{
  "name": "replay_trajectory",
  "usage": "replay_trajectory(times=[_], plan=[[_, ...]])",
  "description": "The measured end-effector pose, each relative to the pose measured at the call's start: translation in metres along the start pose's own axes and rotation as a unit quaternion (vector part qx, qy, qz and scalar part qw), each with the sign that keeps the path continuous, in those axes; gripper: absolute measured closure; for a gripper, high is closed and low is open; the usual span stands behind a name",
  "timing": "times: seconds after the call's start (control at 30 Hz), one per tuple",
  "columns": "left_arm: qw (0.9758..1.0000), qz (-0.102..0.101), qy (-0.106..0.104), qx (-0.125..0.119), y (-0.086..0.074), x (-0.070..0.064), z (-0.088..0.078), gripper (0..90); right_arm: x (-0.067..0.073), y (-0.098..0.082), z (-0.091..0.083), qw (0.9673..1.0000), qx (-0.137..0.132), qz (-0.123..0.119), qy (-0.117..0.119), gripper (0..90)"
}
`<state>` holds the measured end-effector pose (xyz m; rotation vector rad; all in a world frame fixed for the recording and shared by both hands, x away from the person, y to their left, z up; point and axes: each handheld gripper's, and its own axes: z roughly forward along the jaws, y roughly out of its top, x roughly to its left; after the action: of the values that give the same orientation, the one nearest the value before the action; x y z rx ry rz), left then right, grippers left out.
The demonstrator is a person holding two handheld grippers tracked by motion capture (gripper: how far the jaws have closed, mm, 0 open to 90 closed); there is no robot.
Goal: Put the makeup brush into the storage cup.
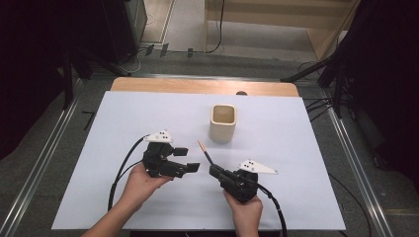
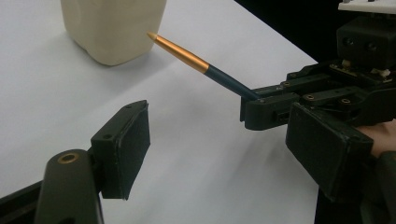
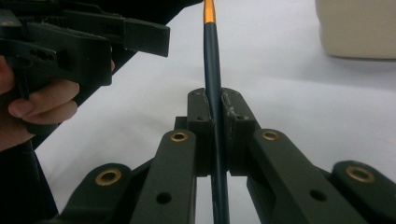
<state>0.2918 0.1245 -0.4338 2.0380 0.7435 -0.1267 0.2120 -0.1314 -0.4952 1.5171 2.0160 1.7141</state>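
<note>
The right gripper (image 1: 213,170) was clamped on a pen (image 1: 204,151), its two jaws pressed flat against the dark barrel from either side. In the right gripper view the pads (image 3: 200,122) met the pen (image 3: 212,70) with no gap showing, and the barrel ran straight up between them. The pen had a dark blue body and an orange-gold pointed end. That end stuck out beyond the jaws, slanting up off the white table (image 1: 123,123) and aimed toward a cream cup (image 1: 223,123). The tip stopped short of the cup and did not touch it.

The left gripper (image 1: 188,159) stood open with nothing between its jaws. In the left gripper view its pads (image 2: 133,140) were set wide apart over bare table, and the pen (image 2: 187,53) passed beyond them, clear of both. That gripper lay just beside the right one, to its left, held in the left hand (image 1: 141,180) near the table's front edge. The right hand (image 1: 244,210) held its gripper from behind.

The cup (image 2: 112,28) stood upright near the middle of the table, farther back than both grippers.
</note>
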Motion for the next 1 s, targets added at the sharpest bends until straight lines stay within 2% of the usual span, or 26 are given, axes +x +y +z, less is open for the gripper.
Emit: replay_trajectory(times=[0.17,0.3,0.43,0.5,0.6,0.73,0.83,0.9,0.93,1.0], plan=[[0.9999,-0.011,-0.002,-0.008,0.0,0.001,0.003,23.2,-0.001,-0.003,0.002,0.9999,-0.008,0.006,0.002,84.2],[0.9999,-0.011,-0.001,-0.013,0.0,0.0,0.004,23.7,0.001,-0.004,0.002,0.9999,-0.01,0.009,0.002,84.2],[0.9995,-0.02,-0.006,-0.025,0.0,0.0,0.005,28.3,0.002,-0.004,0.002,0.9998,-0.017,0.013,0.004,84.1],[0.999,-0.029,-0.012,-0.032,0.0,0.001,0.006,28.8,0.003,-0.004,0.002,0.9998,-0.019,0.007,0.001,84.2],[0.9989,-0.032,-0.007,-0.035,-0.001,-0.001,0.009,29.3,0.004,-0.005,0.002,0.9998,-0.022,0.003,0.0,84.1],[0.9969,-0.055,-0.021,-0.052,-0.003,0.001,0.011,34.7,0.004,-0.005,0.003,0.9997,-0.026,0.004,0.001,84.1],[0.9971,-0.051,-0.019,-0.054,-0.003,0.0,0.013,38.0,0.005,-0.005,0.004,0.9996,-0.029,0.006,0.001,84.2],[0.9964,-0.058,-0.024,-0.057,-0.003,0.001,0.014,38.6,0.006,-0.005,0.004,0.9995,-0.03,0.004,0.001,84.1],[0.9959,-0.063,-0.028,-0.059,-0.003,0.001,0.015,39.2,0.006,-0.005,0.004,0.9995,-0.032,0.004,0.001,84.1],[0.9928,-0.088,-0.042,-0.07,-0.003,0.004,0.016,41.0,0.006,-0.005,0.004,0.9994,-0.034,0.007,0.002,84.2]])
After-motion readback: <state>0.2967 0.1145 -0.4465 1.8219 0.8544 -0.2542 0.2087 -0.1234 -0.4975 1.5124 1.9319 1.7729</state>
